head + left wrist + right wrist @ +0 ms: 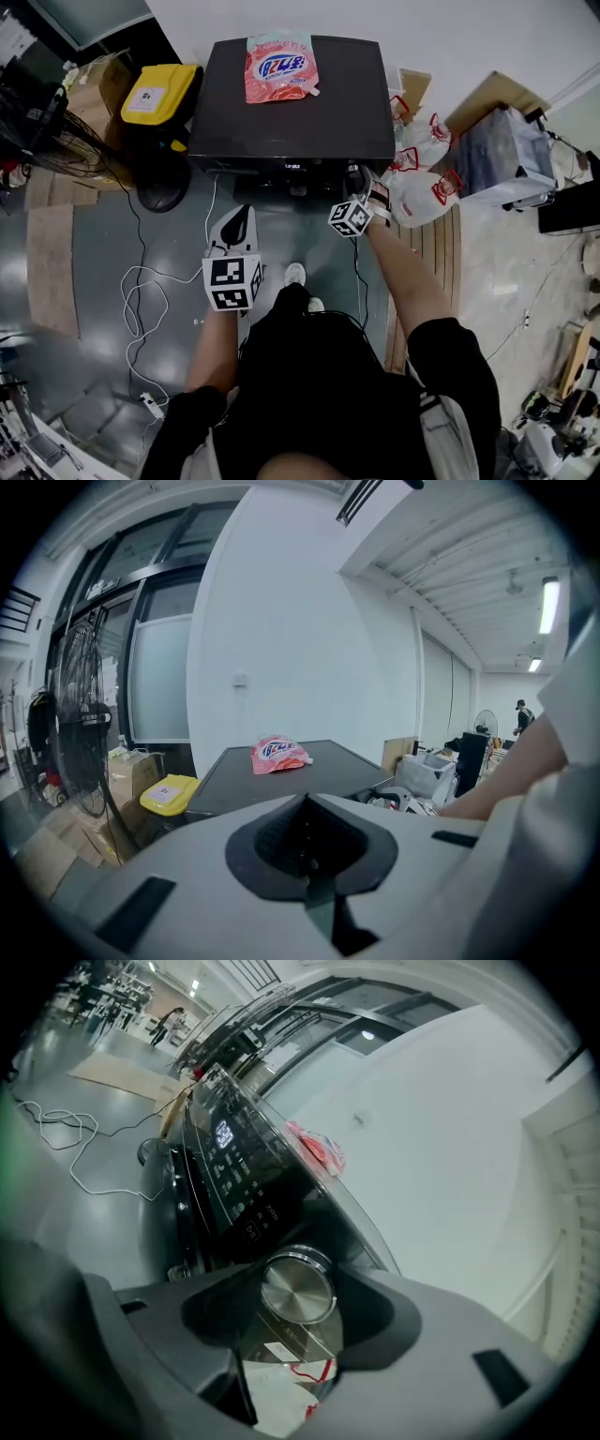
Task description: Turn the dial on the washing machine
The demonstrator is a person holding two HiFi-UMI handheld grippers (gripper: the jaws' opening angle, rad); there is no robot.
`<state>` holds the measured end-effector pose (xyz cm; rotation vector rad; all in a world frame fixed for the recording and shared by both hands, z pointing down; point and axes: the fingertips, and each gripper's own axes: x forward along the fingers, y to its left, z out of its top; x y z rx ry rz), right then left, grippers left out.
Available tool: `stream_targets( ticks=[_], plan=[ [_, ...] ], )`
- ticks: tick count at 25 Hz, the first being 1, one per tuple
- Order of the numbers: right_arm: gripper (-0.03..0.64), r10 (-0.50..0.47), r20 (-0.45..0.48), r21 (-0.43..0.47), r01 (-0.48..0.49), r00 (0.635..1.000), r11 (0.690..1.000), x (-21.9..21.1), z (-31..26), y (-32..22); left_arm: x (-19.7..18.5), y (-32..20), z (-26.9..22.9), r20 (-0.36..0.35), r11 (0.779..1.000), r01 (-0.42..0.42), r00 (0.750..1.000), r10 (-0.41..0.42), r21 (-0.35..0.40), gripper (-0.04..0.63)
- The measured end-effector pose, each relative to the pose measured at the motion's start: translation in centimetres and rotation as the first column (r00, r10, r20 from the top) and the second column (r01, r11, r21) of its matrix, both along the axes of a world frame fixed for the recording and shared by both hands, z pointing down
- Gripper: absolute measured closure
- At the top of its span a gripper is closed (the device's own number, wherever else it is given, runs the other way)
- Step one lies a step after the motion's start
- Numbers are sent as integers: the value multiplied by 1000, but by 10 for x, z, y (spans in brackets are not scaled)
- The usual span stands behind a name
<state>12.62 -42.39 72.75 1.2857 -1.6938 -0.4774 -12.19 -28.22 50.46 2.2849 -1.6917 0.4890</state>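
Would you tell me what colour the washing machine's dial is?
Brushed silver dial, clearest in the right gripper view.

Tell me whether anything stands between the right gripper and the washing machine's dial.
Nothing visible does. The silver dial sits directly between the jaws of the right gripper, on the front panel of the washing machine.

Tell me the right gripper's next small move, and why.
Probably roll the right gripper about its pointing axis to turn the dial. The silver dial sits squarely between its jaws, which look closed on its rim, at the front panel of the washing machine. The left gripper hangs back, shut and empty.
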Motion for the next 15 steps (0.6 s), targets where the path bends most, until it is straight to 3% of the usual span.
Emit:
stream_targets(
  ticks=[6, 11, 15],
  plan=[
    [364, 56, 136, -31, -52, 989, 998, 2, -3, 0, 0, 1, 0, -1, 1000, 2, 1000, -2, 4, 581],
    [362, 151, 291, -83, -133, 945, 988, 4, -6, -2, 2, 1, 0, -2, 1000, 1, 1000, -1, 4, 581],
    [360, 165, 321, -102, -139, 933, 985, 5, -6, -1, 5, 1, 0, -2, 1000, 0, 1000, 0, 5, 581]
  ],
)
